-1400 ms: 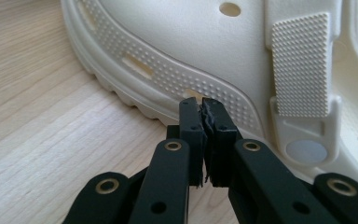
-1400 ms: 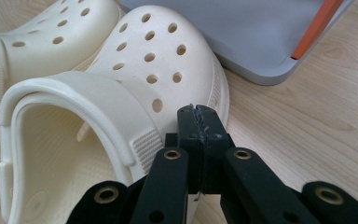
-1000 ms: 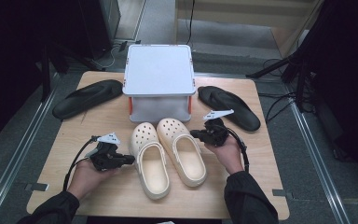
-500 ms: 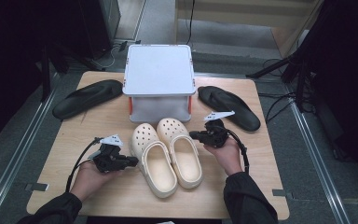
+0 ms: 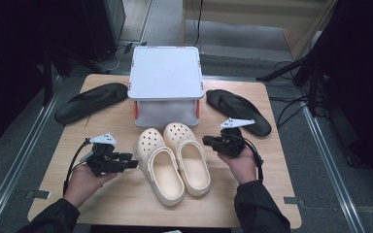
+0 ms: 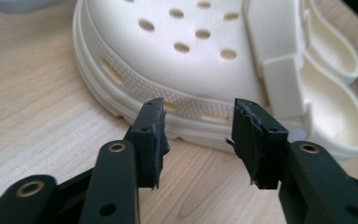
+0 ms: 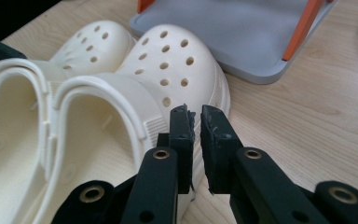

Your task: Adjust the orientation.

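Two cream clogs lie side by side, toes toward the box: the left clog (image 5: 159,167) and the right clog (image 5: 188,156). My left gripper (image 5: 132,160) is just left of the left clog (image 6: 191,56). Its jaws have just been opening, and the left gripper (image 6: 198,135) now stands open with nothing between the pads, a little short of the clog's sole edge. My right gripper (image 5: 206,141) is at the right clog's outer side. The right gripper (image 7: 196,122) has just parted to a narrow gap, which is empty and sits just off the right clog (image 7: 168,60).
A white lidded box (image 5: 165,73) with orange latches stands behind the clogs. One black sandal (image 5: 91,101) lies to the box's left and another (image 5: 238,110) to its right. Bare wooden table (image 5: 126,204) runs along the front edge.
The left gripper's jaws have opened wide and drawn slightly back from the left clog. The right gripper has eased off the right clog. The clogs lie closer together than a second ago.
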